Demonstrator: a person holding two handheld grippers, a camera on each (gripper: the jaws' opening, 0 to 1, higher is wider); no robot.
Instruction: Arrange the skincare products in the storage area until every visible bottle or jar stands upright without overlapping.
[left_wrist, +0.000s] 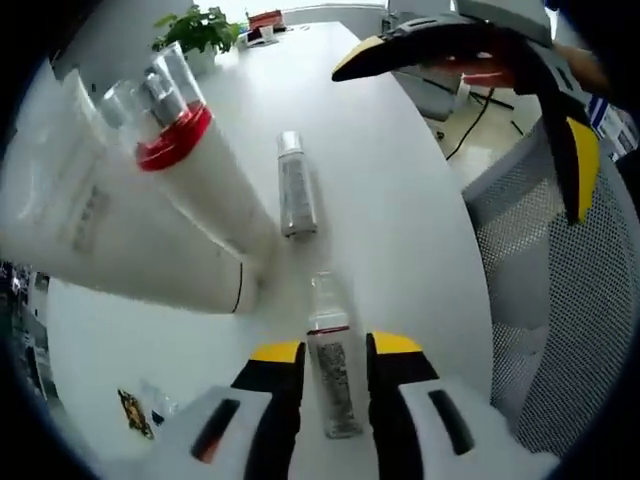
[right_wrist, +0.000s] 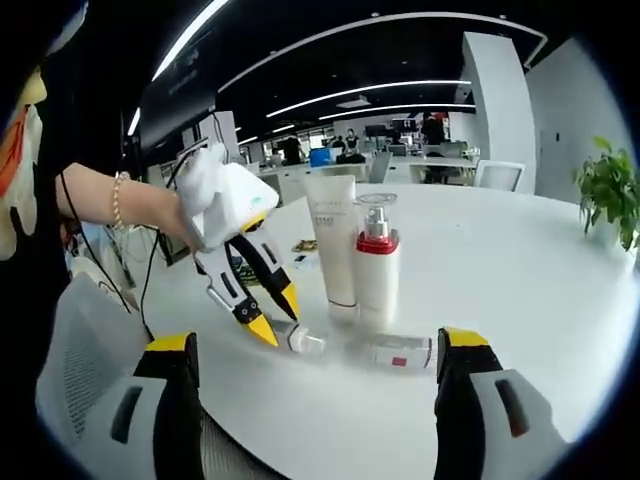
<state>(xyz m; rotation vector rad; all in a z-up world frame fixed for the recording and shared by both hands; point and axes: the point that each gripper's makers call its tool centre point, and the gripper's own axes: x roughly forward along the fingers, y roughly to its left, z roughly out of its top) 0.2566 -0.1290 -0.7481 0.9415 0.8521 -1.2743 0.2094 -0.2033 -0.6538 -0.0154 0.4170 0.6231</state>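
- Left gripper (left_wrist: 335, 352) has its jaws closed around a small clear bottle (left_wrist: 332, 378) lying on the white table (left_wrist: 400, 230); it holds grey speckled contents.
- A second lying bottle (left_wrist: 296, 186) sits at twelve o'clock, with similar grey fill (two lying in all).
- Two stand upright at ten o'clock: a red-collared pump bottle (left_wrist: 205, 165) and a white tube (left_wrist: 120, 235), touching.
- Right gripper (right_wrist: 315, 360) is spread wide, holding nothing.

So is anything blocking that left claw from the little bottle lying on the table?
Nothing visible does. In the left gripper view, the left gripper already has its jaws either side of the lying small bottle. The other lying bottle and the upright tube sit farther off.
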